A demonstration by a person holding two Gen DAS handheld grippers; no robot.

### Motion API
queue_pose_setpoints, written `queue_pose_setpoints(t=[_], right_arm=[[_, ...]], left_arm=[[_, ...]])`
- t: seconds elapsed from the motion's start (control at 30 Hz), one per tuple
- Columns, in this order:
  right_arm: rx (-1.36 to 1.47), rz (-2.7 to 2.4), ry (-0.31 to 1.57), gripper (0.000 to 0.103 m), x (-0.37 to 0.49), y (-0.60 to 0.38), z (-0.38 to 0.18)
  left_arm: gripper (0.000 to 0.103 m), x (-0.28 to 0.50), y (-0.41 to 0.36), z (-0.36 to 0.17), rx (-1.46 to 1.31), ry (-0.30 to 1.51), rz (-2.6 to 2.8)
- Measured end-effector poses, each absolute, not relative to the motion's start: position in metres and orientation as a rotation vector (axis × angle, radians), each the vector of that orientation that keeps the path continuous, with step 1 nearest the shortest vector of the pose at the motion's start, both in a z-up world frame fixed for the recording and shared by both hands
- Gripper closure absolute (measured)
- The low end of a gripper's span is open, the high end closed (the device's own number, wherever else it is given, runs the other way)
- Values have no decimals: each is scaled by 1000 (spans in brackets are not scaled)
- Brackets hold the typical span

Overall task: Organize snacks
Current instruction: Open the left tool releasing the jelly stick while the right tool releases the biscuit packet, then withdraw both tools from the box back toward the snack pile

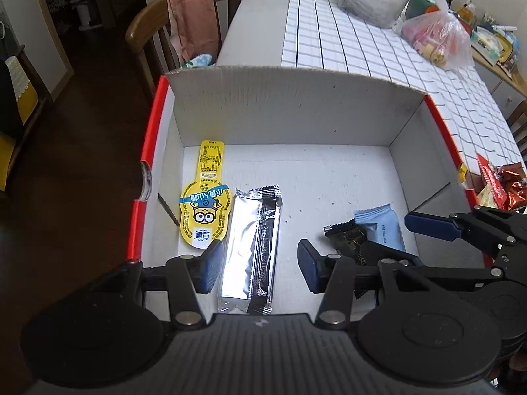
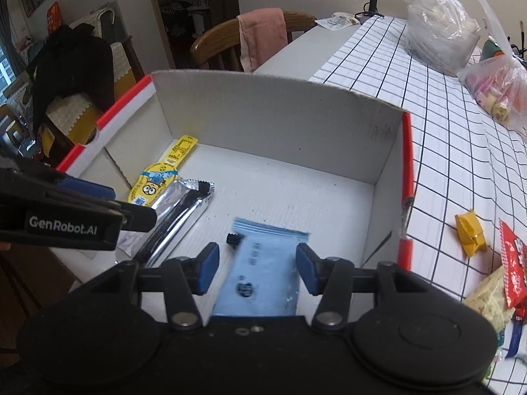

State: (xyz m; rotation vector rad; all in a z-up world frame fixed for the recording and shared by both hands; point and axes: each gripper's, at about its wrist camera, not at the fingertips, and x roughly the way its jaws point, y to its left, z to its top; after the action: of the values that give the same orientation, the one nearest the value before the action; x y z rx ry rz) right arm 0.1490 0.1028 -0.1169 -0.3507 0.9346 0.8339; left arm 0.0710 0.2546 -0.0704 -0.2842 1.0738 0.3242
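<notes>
A white cardboard box with red edges [image 1: 296,108] sits on the table. On its floor lie a yellow cartoon-face snack [image 1: 204,210], a silver packet [image 1: 253,250], a dark wrapped snack [image 1: 346,237] and a light blue packet [image 1: 383,227]. My left gripper [image 1: 260,268] is open and straddles the silver packet, with a gap at the right pad. My right gripper [image 2: 257,270] is open with the blurred light blue packet [image 2: 263,270] loose between its pads, low over the box floor [image 2: 296,191]. Most of the dark snack is hidden beneath the blue one in the right wrist view.
Right of the box, on the checked tablecloth [image 2: 428,131], lie a yellow packet [image 2: 469,233], a red packet [image 2: 513,263] and other loose snacks. Plastic bags [image 2: 494,92] stand farther back. A wooden chair with a pink cloth [image 2: 260,36] is behind the box.
</notes>
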Motion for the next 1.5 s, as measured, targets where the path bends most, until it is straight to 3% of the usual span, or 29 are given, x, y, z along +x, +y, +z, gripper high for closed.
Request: queue_pose_setpoints(t=[0.47,0.8,1.07,1.37,1.5], right_arm=[[-306,852,856,35,123,79,-75],[-261,833,787,12,108,50,-43],[-215,820,756,4,102,13,-28],[-178,792,759,3,111,-46,-28],[-178,762,759,2,121,-76,-32]], left_arm=[[43,42,241,-35,-269,936,316],[32,25,224,-5,-259,837,289],[24,21,201,12,-258,778,260],[19,34,157,14,-276,763,202],[11,46,131,12,-278,758,187]])
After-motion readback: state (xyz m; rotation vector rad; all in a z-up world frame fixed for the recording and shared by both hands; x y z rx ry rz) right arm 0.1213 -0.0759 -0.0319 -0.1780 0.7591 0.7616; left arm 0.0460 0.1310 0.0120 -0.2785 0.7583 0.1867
